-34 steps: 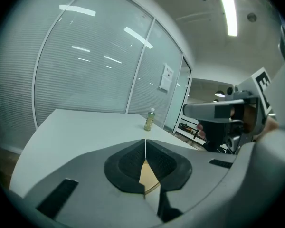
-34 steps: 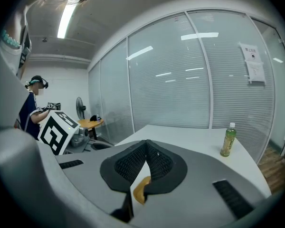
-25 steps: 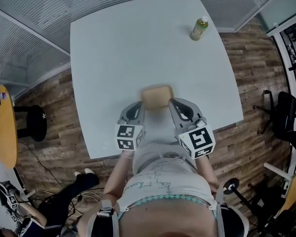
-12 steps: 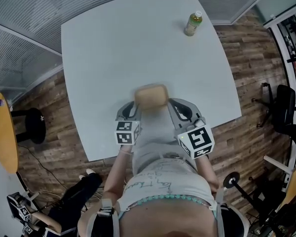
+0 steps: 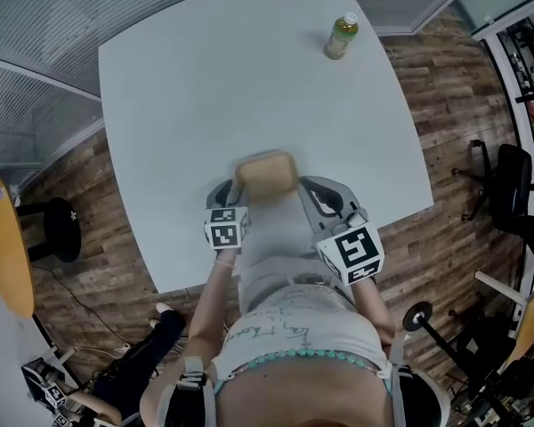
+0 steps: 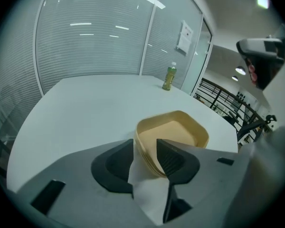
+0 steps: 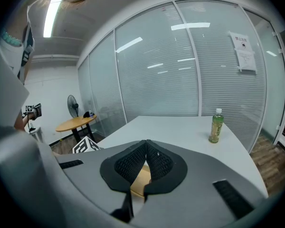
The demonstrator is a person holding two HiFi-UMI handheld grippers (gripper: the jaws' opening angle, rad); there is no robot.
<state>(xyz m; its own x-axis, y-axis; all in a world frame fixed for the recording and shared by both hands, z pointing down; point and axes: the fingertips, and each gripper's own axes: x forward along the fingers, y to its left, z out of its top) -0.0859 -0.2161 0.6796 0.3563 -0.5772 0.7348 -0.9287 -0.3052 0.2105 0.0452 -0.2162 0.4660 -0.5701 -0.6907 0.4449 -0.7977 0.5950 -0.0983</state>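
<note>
A tan rounded-square bowl [image 5: 265,171] hangs above the near part of the white table [image 5: 205,87], held from both sides. My left gripper [image 5: 235,190] is shut on its left rim. In the left gripper view the bowl [image 6: 173,132] has a ribbed side like a nested stack, with its wall between the pads of the left gripper [image 6: 145,150]. My right gripper [image 5: 306,190] is shut on the opposite rim. In the right gripper view only a tan sliver of the bowl [image 7: 141,179] shows below the closed pads of the right gripper [image 7: 146,158].
A green drink bottle [image 5: 342,36] stands at the table's far right corner, also in the gripper views as the bottle [image 6: 168,76] and the bottle [image 7: 216,126]. Glass walls with blinds ring the far side. A round yellow table [image 5: 4,247] stands left, an office chair [image 5: 507,181] right, over wood floor.
The left gripper has swung so its view now faces the table and shows the whole bowl. The bowl and both grippers have shifted slightly left. Both stay shut on it.
</note>
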